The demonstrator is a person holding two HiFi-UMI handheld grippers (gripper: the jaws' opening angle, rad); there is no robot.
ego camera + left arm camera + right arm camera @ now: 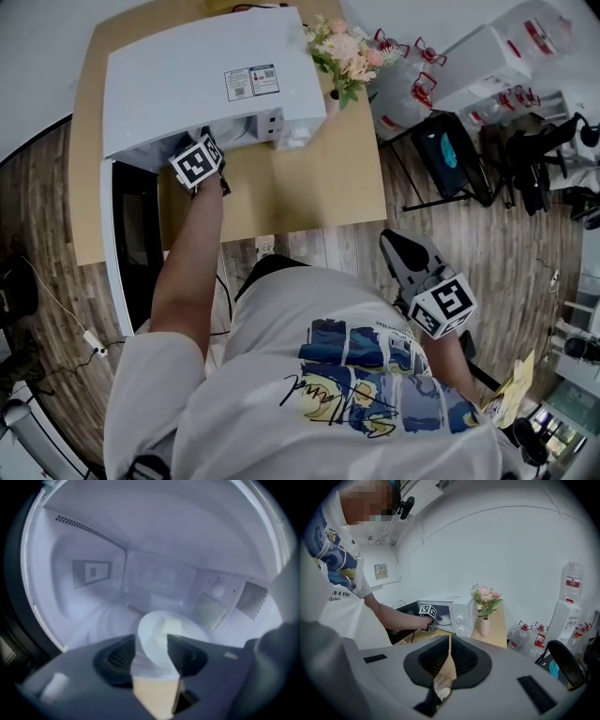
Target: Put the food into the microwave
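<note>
The white microwave (206, 75) stands on a wooden table (309, 187) with its door (131, 244) swung open to the left. My left gripper (197, 162) reaches into the cavity. In the left gripper view its jaws (152, 653) stand apart, and the rim of a white plate (154, 634) lies in the gap without being pinched. A pale block of food (172, 625) sits on that plate on the oven floor. My right gripper (398, 248) hangs well back from the table, its jaws (449, 653) closed together on nothing. From there the microwave (450, 603) and plate (444, 619) show far off.
A vase of pink flowers (342, 52) stands right of the microwave on the table. Water bottles (403, 84) and a black chair (450, 155) crowd the floor on the right. The open door blocks the table's left side.
</note>
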